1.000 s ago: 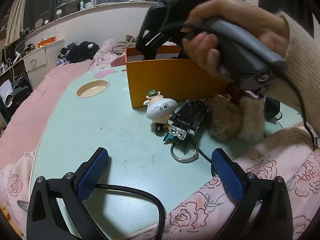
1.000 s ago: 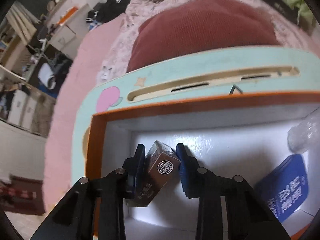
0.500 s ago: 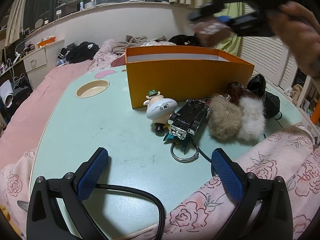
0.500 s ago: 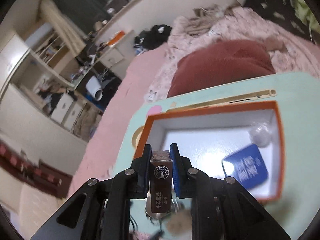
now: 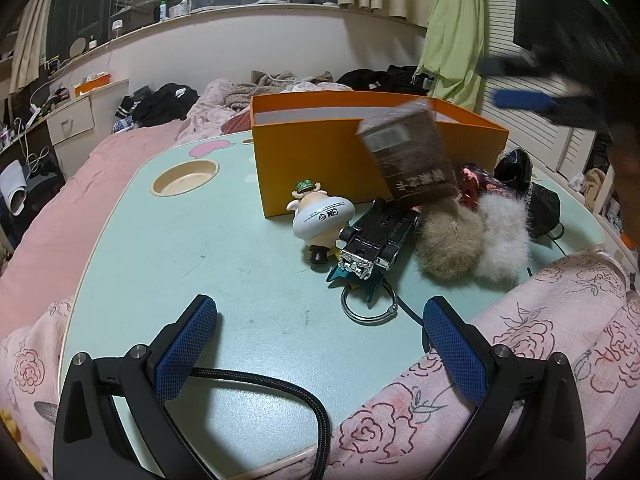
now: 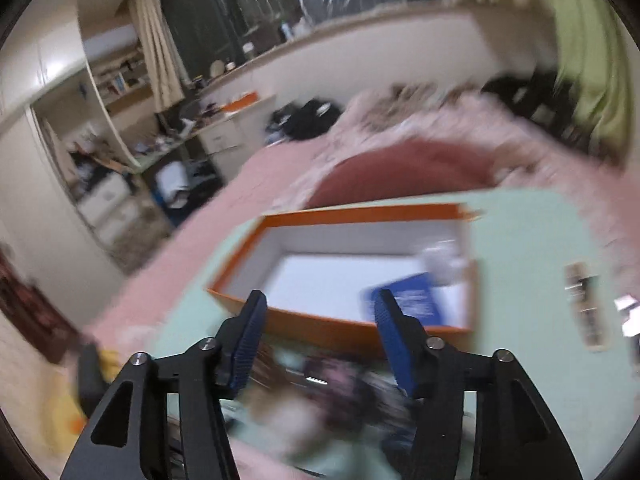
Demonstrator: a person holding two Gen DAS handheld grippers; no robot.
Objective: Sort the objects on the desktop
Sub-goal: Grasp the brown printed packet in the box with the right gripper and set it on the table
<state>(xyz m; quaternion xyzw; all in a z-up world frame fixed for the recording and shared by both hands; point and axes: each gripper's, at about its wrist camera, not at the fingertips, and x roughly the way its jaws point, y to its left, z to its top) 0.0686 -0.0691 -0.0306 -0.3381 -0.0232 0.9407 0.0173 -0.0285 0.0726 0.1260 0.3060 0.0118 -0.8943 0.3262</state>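
The brown carton (image 5: 408, 156) has left the right gripper (image 6: 320, 320), whose fingers are opening empty.

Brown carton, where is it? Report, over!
Right hand-held gripper opening, nothing between the pads. Small brown carton loose in mid-air, outside the orange cardboard box, above the fluffy pom-poms. Left hand-held gripper open, empty.

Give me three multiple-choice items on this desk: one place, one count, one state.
1. The blue packet lies: A in the orange box; B on the floor; C on the bed.
2. Fluffy pompoms in view: A one; B two; C four.
3. The left gripper has its jaws: A apart and empty; B shut on a key ring; C shut on a toy car.
Answers: A, it shows against the box's white inside; B, a tan one sits beside a white one; A, nothing lies between them.
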